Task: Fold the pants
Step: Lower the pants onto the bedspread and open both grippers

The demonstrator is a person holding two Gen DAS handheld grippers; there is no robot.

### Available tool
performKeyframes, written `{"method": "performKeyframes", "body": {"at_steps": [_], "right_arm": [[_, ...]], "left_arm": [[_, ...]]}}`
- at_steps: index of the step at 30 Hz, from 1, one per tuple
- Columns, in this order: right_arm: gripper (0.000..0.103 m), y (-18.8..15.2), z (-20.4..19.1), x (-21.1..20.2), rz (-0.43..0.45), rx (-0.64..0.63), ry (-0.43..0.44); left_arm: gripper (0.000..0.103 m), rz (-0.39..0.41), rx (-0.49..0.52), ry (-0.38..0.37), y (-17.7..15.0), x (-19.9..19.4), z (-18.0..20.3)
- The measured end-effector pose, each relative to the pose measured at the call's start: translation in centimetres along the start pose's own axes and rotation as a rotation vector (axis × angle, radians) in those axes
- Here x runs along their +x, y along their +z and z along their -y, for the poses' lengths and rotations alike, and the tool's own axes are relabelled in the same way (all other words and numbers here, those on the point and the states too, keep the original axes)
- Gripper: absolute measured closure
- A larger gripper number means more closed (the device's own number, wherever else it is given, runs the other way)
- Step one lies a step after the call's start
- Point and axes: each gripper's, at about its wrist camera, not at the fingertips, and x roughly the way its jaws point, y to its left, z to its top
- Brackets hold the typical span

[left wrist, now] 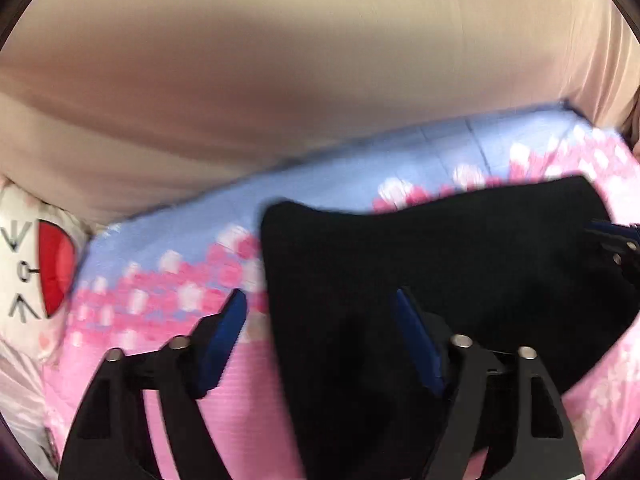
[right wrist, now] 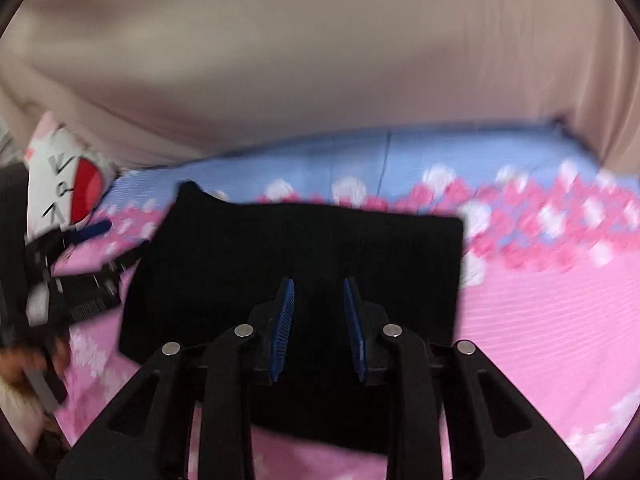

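A beige curtain (right wrist: 320,60) hangs beyond both hand-held grippers, behind a bed whose pink-and-blue blossom-print bedspread (right wrist: 540,340) fills the ground under them. On it, directly below and ahead of the right hand-held gripper (right wrist: 319,330), lie the black pants (right wrist: 300,248), already folded into a compact, roughly rectangular packet; its jaws stand narrowly apart with nothing pinched between the blue pads. The left hand-held gripper (left wrist: 320,344) rides over the packet's left edge, jaws wider apart and likewise gripping nothing, the cloth only underneath. A white cushion (left wrist: 24,264) with a red mark sits well off to its left. The fold appears nearly finished; to do the remaining step well, each gripper should probably pinch all layers at one edge together, lift both sides evenly and lay them square, then smooth outward so no layer slips or bunches. Both views are motion-blurred.
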Motion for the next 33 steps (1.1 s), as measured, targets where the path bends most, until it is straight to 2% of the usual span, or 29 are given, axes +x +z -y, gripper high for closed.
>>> {"method": "performKeyframes", "body": {"at_steps": [2, 4, 5, 7, 8, 10, 11, 13, 14, 15, 17, 19, 25, 26, 28, 33], "right_arm": [[0.082, -0.3, 1.6, 1.1, 0.002, 0.01, -0.021], [0.101, -0.6, 3.7, 1.0, 0.015, 0.062, -0.03], [0.101, -0.7, 4.9, 0.2, 0.03, 0.099, -0.045], [0.094, -1.0, 6.3, -2.3, 0.06, 0.179, -0.091], [0.094, -1.3, 6.1, -3.7, 0.072, 0.178, -0.06], [0.094, -2.2, 3.7, -5.0, 0.066, 0.084, -0.023], [0.094, -2.7, 2.7, -4.9, 0.055, 0.035, -0.015], [0.096, -4.4, 1.7, -3.4, 0.001, -0.024, -0.063], [0.097, -5.1, 2.3, -2.5, -0.018, -0.001, -0.076], [0.097, -5.8, 3.3, -2.5, -0.018, 0.054, -0.057], [0.097, -6.2, 4.2, -4.2, 0.011, 0.155, -0.015], [0.093, -6.5, 3.7, -6.1, 0.037, 0.16, -0.027], [0.093, -7.9, -0.2, -10.4, 0.066, 0.143, -0.063], [0.093, -7.8, -0.7, -10.9, 0.066, 0.144, -0.062], [0.093, -7.7, -1.9, -12.1, 0.079, 0.159, -0.059], [0.092, -7.6, -3.6, -13.5, 0.093, 0.142, -0.077]], "left_arm": [[0.04, -0.042, -0.04, -0.017, -0.5, 2.1, -0.4], [0.033, -0.022, -0.056, -0.019, -1.5, 3.0, -0.9], [0.032, -0.016, -0.063, -0.027, -1.7, 3.0, -1.2], [0.034, -0.015, -0.087, -0.029, -1.8, 2.1, -1.9], [0.035, -0.009, -0.112, -0.029, -1.8, 1.1, -2.3], [0.033, 0.024, -0.151, -0.073, -2.0, -0.6, -2.6], [0.028, 0.016, -0.153, -0.064, -2.2, -0.7, -2.4], [0.027, -0.025, -0.143, -0.044, -2.9, 0.0, -1.6], [0.027, -0.057, -0.149, -0.031, -3.5, 0.8, -1.3], [0.027, -0.076, -0.172, -0.051, -4.1, 1.3, -1.4], [0.027, -0.076, -0.211, -0.069, -4.7, 1.0, -1.9], [0.028, -0.064, -0.211, -0.061, -4.7, -0.5, -1.9], [0.027, -0.022, -0.212, -0.079, -4.0, -5.3, -0.9], [0.027, -0.014, -0.205, -0.069, -3.9, -6.5, -0.5], [0.016, -0.007, -0.196, -0.05, -3.7, -8.4, 0.1], [0.016, -0.001, -0.184, -0.059, -3.9, -11.3, 0.8]]}}
